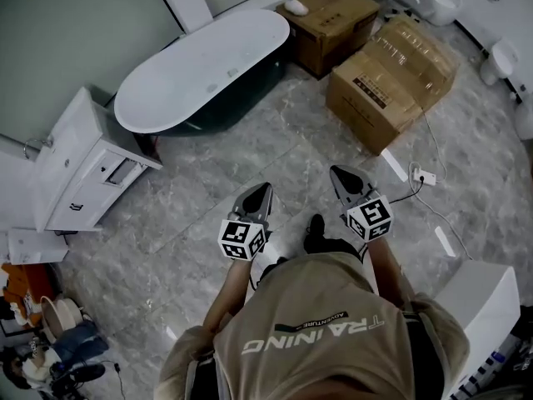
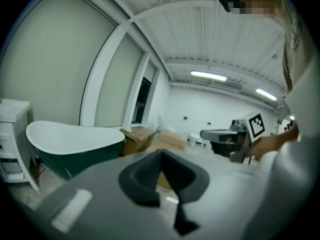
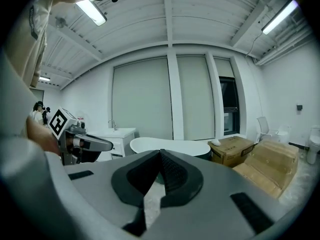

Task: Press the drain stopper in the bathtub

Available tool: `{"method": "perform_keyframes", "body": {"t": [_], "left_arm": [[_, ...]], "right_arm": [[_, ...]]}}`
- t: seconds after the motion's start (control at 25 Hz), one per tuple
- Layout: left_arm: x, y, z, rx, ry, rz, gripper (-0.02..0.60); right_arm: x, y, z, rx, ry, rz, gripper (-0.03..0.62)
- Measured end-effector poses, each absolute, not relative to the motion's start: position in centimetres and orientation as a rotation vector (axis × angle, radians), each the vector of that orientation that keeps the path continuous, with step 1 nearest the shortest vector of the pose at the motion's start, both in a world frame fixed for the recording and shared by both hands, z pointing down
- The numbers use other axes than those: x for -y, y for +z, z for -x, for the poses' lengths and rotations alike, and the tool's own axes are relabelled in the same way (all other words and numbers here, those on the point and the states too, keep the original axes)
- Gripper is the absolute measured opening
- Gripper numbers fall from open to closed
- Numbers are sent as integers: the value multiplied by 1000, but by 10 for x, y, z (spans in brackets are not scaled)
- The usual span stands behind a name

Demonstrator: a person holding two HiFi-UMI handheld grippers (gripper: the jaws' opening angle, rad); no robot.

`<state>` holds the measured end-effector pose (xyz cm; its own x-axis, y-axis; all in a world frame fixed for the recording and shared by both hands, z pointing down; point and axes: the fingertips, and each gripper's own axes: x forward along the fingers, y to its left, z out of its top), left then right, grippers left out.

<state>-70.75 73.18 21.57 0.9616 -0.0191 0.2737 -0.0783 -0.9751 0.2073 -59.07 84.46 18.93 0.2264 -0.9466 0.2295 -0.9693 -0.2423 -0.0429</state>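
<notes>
The white oval bathtub point(image 1: 200, 65) with a dark green outer shell stands on the floor at the upper left of the head view, well ahead of me. Small marks on its floor are too small to identify as a stopper. My left gripper point(image 1: 265, 187) and right gripper point(image 1: 336, 172) are held side by side in front of the person's body, over grey marble floor, far from the tub. Both are shut with nothing between the jaws. The left gripper point(image 2: 161, 154) sees the tub point(image 2: 75, 139) at its left. Past the right gripper point(image 3: 161, 153), the tub point(image 3: 170, 145) lies straight ahead.
Two cardboard boxes point(image 1: 337, 23) point(image 1: 391, 69) stand right of the tub. A white vanity cabinet point(image 1: 83, 161) sits left of it. A power strip point(image 1: 423, 175) and cable lie on the floor at right. A white unit point(image 1: 483, 307) is at lower right, clutter at lower left.
</notes>
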Motion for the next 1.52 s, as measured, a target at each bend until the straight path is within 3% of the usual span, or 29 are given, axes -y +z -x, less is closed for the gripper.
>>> {"method": "perform_keyframes", "body": {"t": [0.36,1.0,1.52], "left_arm": [[-698,206,607,181,419,-2897,3],[-617,235,478,121,411,-2873,3],[-472,219,379,12,376,-2912,3]], "right_arm": [[-809,193,493,1978,300,-2349,8],[-723,221,415,1979,444,-2289,8],[-554,191,339,1882,387,-2301,8]]}}
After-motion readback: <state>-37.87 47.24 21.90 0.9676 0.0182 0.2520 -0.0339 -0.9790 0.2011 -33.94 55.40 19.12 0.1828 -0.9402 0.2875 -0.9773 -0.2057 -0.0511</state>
